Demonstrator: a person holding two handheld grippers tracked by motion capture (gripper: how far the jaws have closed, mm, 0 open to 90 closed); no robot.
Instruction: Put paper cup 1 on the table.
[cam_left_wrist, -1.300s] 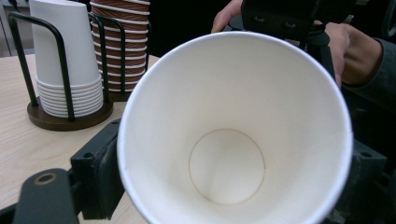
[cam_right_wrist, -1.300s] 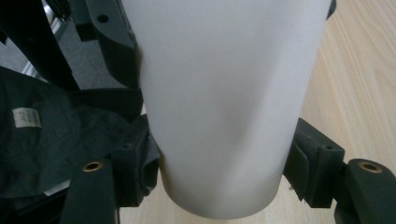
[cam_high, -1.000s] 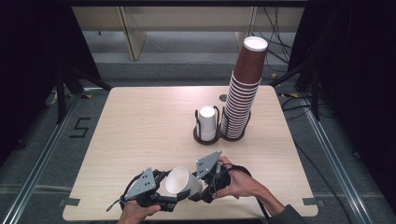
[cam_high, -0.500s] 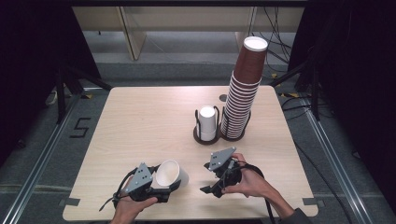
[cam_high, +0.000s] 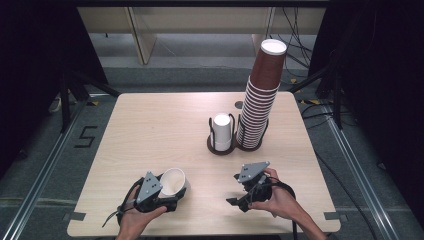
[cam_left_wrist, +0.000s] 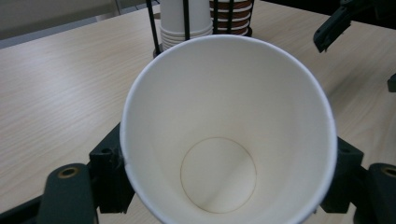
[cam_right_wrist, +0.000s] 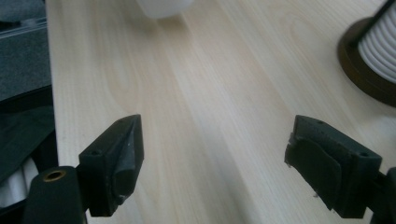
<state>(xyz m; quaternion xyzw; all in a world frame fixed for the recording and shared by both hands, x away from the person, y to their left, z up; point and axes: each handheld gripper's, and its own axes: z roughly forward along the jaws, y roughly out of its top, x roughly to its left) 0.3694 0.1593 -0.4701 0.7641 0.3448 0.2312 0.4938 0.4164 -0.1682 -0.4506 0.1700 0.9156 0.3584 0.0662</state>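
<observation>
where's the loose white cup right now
The white cup is clamped in the left gripper near the table's front left edge in the high view, tipped on its side, well short of the cup holder.

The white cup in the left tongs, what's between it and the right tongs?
Bare tabletop alone, per the high view: nothing sits between the white cup, held by the left tongs, and the open right tongs.

A light wood desk (cam_high: 150, 130) carries a dark two-slot cup holder (cam_high: 220, 147) toward its far right, one slot with white paper cups (cam_high: 222, 131), the other a tall stack of brown cups (cam_high: 260, 105).
</observation>
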